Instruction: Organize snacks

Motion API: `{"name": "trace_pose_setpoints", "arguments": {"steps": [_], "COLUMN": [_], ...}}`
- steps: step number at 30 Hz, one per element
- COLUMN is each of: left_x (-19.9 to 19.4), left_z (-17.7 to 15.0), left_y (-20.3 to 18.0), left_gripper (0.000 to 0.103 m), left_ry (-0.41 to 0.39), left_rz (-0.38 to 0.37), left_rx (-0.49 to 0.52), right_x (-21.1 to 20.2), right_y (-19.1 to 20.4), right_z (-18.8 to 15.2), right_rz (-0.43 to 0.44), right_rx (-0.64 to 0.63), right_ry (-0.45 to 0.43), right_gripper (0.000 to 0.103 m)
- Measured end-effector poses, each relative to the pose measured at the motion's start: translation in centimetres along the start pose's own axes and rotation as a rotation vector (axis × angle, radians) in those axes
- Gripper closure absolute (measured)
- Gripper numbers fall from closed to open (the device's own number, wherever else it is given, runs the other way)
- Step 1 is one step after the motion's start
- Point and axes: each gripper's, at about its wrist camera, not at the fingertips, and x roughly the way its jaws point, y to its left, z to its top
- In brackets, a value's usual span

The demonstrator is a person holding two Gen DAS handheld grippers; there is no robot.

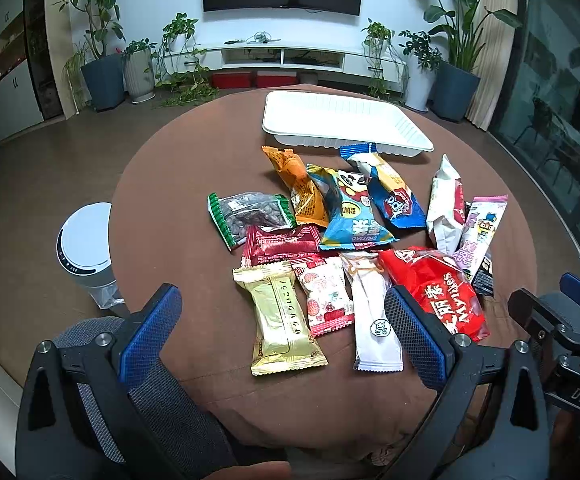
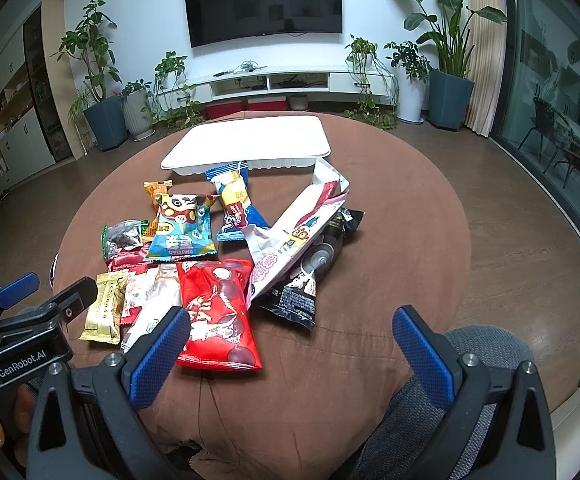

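Observation:
Several snack packets lie in a loose heap on a round brown-clothed table. Among them are a gold bar packet, a red Mylikes bag, a blue panda bag and a black packet. A white empty tray stands behind the heap. My left gripper is open and empty, just in front of the gold packet. My right gripper is open and empty, at the near edge beside the red bag.
A white bin stands on the floor left of the table. A grey chair back is under the grippers. Potted plants, a TV and a low white cabinet line the far wall.

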Motion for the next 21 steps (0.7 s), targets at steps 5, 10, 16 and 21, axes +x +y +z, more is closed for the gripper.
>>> {"name": "trace_pose_setpoints", "arguments": {"steps": [5, 10, 16, 21], "left_x": [0.08, 0.1, 0.22, 0.21], "left_z": [-0.11, -0.17, -0.35, -0.37], "left_y": [0.06, 0.11, 0.24, 0.29], "left_gripper": [0.0, 0.0, 0.0, 0.0], "left_ry": [0.002, 0.003, 0.006, 0.008], "left_rz": [0.001, 0.0, 0.0, 0.001], "left_rx": [0.0, -0.001, -0.001, -0.001], "right_x": [-0.04, -0.18, 0.2, 0.28], "right_y": [-0.02, -0.09, 0.05, 0.09], "right_z": [0.03, 0.18, -0.19, -0.25], "right_rz": [0.0, 0.0, 0.0, 0.0], "right_rx": [0.0, 0.0, 0.001, 0.001], "right_ry": [0.002, 0.003, 0.005, 0.005], "right_gripper": [0.0, 0.0, 0.0, 0.0]}}
